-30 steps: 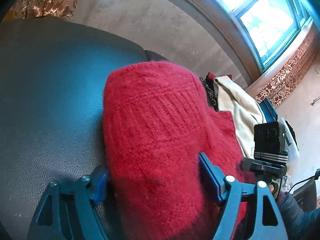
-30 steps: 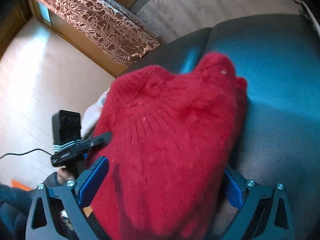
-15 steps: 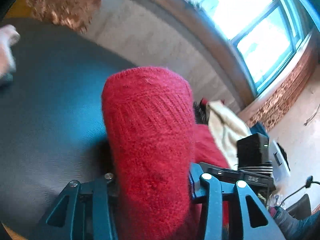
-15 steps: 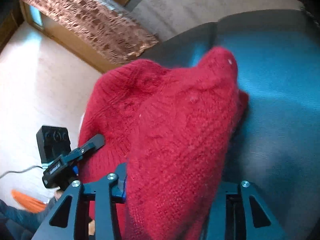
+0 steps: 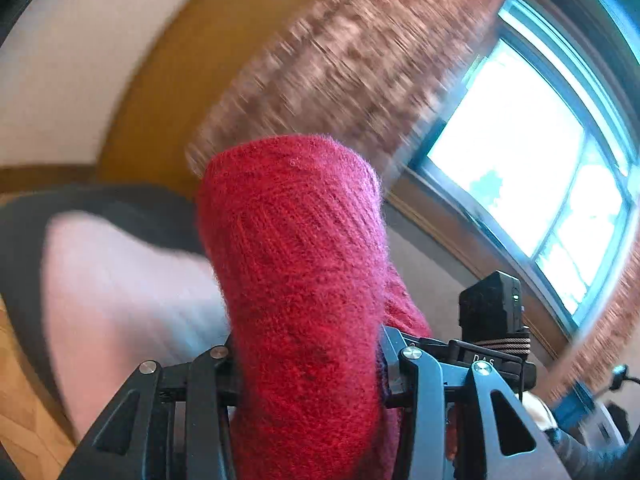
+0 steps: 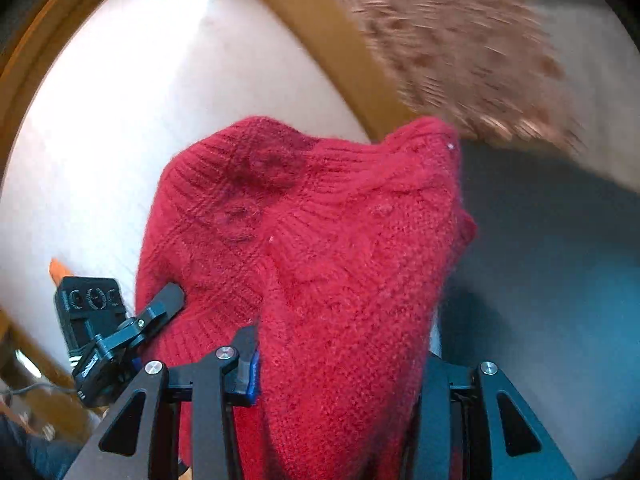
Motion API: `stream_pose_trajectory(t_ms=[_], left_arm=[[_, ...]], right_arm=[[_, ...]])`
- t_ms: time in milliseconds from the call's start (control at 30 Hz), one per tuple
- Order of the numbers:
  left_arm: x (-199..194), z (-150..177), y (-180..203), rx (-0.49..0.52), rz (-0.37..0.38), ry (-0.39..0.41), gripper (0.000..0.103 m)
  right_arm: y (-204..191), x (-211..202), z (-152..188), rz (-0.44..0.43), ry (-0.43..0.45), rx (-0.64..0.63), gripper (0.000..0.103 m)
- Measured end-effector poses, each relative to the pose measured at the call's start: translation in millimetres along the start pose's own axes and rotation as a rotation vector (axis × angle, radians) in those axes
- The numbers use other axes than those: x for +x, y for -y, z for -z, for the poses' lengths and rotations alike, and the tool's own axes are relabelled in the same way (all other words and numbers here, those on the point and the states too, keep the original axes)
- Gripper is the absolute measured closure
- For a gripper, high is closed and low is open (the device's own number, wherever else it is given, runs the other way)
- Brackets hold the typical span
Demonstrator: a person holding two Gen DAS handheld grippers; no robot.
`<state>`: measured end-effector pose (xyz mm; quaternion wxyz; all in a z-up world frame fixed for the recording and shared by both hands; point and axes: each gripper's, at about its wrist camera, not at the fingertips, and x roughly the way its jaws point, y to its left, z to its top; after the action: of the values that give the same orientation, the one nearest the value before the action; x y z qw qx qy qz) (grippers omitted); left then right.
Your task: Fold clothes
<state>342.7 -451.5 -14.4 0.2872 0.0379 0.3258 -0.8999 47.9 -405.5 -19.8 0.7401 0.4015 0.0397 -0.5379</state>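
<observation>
The left gripper (image 5: 308,364) is clamped on a thick bunch of the red knitted sweater (image 5: 296,260), and the right gripper (image 6: 340,364) pinches another bunch of the same sweater (image 6: 312,248), which rises between each pair of jaws in front of the blurred patterned curtain (image 5: 340,64) and the window (image 5: 532,176). The dark sofa surface (image 6: 560,264) lies beyond it, with a pale garment (image 5: 120,300) to the left. The likely risk is that the bulky, fuzzy knit slips unevenly from one grip, or that gathered layers land bunched, because each gripper holds a wad, not a clean edge
</observation>
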Motion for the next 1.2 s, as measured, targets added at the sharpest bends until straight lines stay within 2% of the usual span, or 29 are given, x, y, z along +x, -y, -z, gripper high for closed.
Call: stream_pose_trajectory(t_ms=[67, 167, 233, 267, 300, 333, 367, 433, 500, 567, 667, 733, 833, 867, 967, 1033, 1100, 1133, 1167, 1200], left_arm=[[14, -22, -27, -0.014, -0.054, 0.015, 0.060], [55, -42, -86, -0.098, -0.119, -0.066, 0.060], [90, -31, -136, -0.228, -0.193, -0.195, 0.060], [102, -18, -155, -0.281, -0.234, -0.238, 0.061], [105, -7, -169, -0.312, -0.234, -0.227, 0.061], [106, 1, -176, -0.323, -0.239, -0.221, 0.060], [103, -1, -169, -0.282, -0.258, -0.224, 0.060], [101, -3, -155, -0.203, -0.305, -0.230, 0.059], [98, -7, -150, -0.213, -0.307, -0.232, 0.057], [89, -13, -145, -0.228, -0.303, -0.225, 0.055], [75, -19, -132, -0.181, -0.347, -0.216, 0.052], [73, -23, -122, -0.112, -0.389, -0.238, 0.052], [73, -23, -104, 0.020, -0.475, -0.298, 0.050], [65, -26, -100, 0.029, -0.495, -0.265, 0.051], [45, -46, -90, 0.024, -0.461, -0.127, 0.051], [50, -62, -78, 0.056, -0.341, -0.074, 0.050], [72, -71, -70, 0.071, -0.235, -0.079, 0.050], [91, -71, -68, 0.070, -0.188, -0.115, 0.050], [111, -68, -70, 0.058, -0.169, -0.163, 0.050], [132, -62, -78, 0.035, -0.183, -0.219, 0.050]], right_arm=[[8, 39, -16, 0.020, -0.047, 0.014, 0.059], [21, 99, -40, 0.050, -0.117, 0.035, 0.059], [34, 135, -49, 0.076, -0.175, 0.061, 0.059], [52, 153, -39, 0.109, -0.238, 0.103, 0.058], [70, 169, -27, 0.115, -0.280, 0.148, 0.052], [81, 171, -20, 0.066, -0.246, 0.181, 0.050], [88, 167, -17, 0.017, -0.202, 0.199, 0.050], [88, 163, -14, 0.002, -0.185, 0.182, 0.049], [83, 158, -16, 0.014, -0.193, 0.153, 0.048], [76, 150, -20, 0.039, -0.195, 0.112, 0.038], [54, 125, -31, 0.150, -0.159, -0.018, 0.033], [30, 99, -33, 0.235, -0.085, -0.160, 0.032], [-2, 82, -32, 0.199, -0.027, -0.275, 0.030], [-16, 81, -27, 0.176, -0.030, -0.330, 0.029], [-42, 103, -11, 0.144, -0.089, -0.438, 0.028], [-39, 111, 1, 0.141, -0.125, -0.442, 0.028], [-27, 125, 9, 0.155, -0.162, -0.402, 0.028], [-19, 134, 11, 0.167, -0.177, -0.379, 0.028], [-10, 141, 12, 0.169, -0.178, -0.351, 0.027], [-3, 142, 14, 0.157, -0.170, -0.318, 0.026]])
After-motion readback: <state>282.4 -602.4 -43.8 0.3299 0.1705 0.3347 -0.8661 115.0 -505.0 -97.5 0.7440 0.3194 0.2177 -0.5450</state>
